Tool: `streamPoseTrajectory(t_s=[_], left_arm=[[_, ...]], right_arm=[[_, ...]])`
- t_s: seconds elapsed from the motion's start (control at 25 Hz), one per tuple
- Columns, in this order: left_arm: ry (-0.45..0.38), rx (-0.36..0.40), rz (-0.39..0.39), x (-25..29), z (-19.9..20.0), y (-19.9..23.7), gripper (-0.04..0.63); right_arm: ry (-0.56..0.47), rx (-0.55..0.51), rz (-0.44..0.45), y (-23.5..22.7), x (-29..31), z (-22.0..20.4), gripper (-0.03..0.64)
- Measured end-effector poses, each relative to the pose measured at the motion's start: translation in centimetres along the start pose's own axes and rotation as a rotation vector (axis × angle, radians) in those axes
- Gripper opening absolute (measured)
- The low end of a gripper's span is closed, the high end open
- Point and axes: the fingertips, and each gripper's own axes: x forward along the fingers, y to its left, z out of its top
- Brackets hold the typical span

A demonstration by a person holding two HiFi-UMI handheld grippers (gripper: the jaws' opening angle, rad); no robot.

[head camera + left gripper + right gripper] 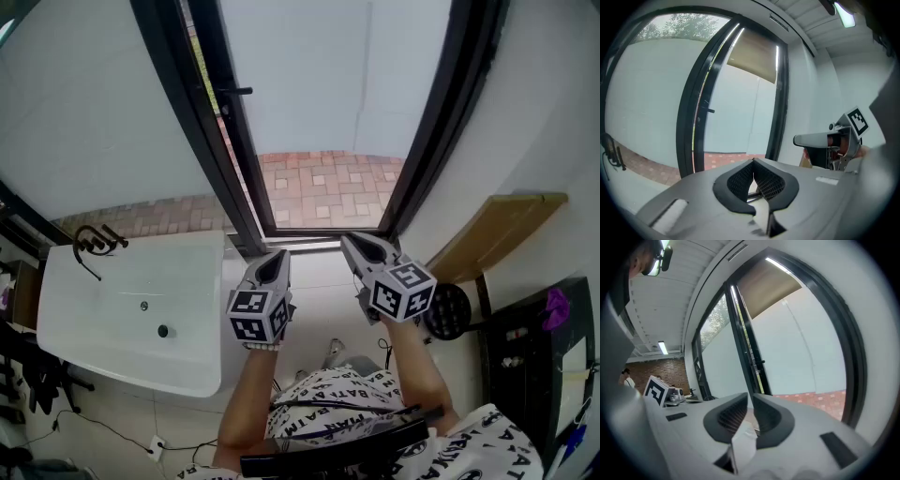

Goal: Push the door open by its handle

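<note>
We note black door frame (211,141), red-and-cream paving (328,192) ahead of the grey left gripper (278,255), white sink (187,281) to its left.

The black-framed glass door (240,150) stands at the left side of the doorway, its tall, narrow dark frame running from the threshold up out of view. It looks swung outward and seen almost edge-on, though from these angles it is hard to tell how far it is open. The short black lever handle (240,91) sits on the frame's edge well up its height and sticks out level toward the opening, a slim straight bar seen against the pale wall beyond, with nothing touching it.
</note>
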Motion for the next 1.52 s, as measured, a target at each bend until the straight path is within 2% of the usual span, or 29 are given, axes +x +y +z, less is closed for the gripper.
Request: streamPoseTrajectory(t_s=[0.08, 0.2, 0.64, 0.8, 0.96, 1.12, 1.52], left_arm=[[-0.004, -0.006, 0.012, 1.0, 0.4, 0.3, -0.014], [-0.008, -0.006, 0.034, 2.6, 1.0, 0.7, -0.014], [-0.024, -0.014, 0.121, 6.7, 2.3, 1.1, -0.014], [-0.041, -0.047, 0.142, 7.6, 3.1, 2.0, -0.014], [-0.041, -0.077, 0.149, 9.0, 2.8, 3.0, -0.014], [-0.039, -0.095, 0.149, 10.8, 3.0, 4.4, -0.014], [-0.072, -0.115, 0.185, 16.8, 6.3, 12.2, -0.014]], right_arm=[[0.005, -0.007, 0.059, -0.4, 1.0, 0.7, 0.148], [0.036, -0.043, 0.118, -1.5, 2.5, 1.5, 0.217], [0.141, -0.187, 0.355, -3.5, 8.3, 4.6, 0.219], [0.178, -0.249, 0.425, -3.7, 11.4, 6.8, 0.219], [0.2, -0.358, 0.451, -4.1, 15.2, 9.5, 0.219], [0.218, -0.424, 0.457, -4.8, 19.6, 12.2, 0.218], [0.314, -0.539, 0.477, -6.1, 33.7, 16.1, 0.218]])
